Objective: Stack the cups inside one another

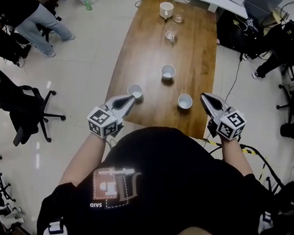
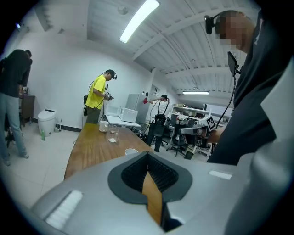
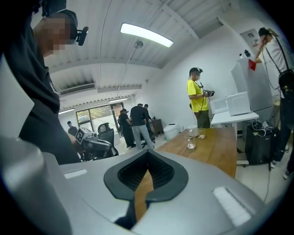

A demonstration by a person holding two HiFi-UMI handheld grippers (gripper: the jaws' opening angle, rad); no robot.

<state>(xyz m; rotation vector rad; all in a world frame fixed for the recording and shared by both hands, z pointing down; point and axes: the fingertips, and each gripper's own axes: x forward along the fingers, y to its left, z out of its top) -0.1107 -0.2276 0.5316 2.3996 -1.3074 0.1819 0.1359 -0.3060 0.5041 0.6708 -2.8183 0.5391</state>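
Three white cups stand apart on the near half of the wooden table (image 1: pixel 144 41): a left cup (image 1: pixel 135 91), a middle cup (image 1: pixel 168 71) and a right cup (image 1: pixel 185 101). My left gripper (image 1: pixel 131 98) is shut and empty, its tip just beside the left cup at the table's left edge. My right gripper (image 1: pixel 205 98) hangs off the table's near right edge, to the right of the right cup, with its jaws together and nothing in them. In the left gripper view the shut left gripper (image 2: pixel 148 153) points along the table, and one cup's rim (image 2: pixel 131 151) peeks over it. The right gripper view shows the shut right gripper (image 3: pixel 148 151).
At the table's far end stand a white mug (image 1: pixel 166 9) and two clear glasses (image 1: pixel 170 34), (image 1: pixel 178 17). A black office chair (image 1: pixel 26 109) is on the floor to the left. A person (image 1: pixel 37 16) stands at the far left. Cables and gear crowd the right side.
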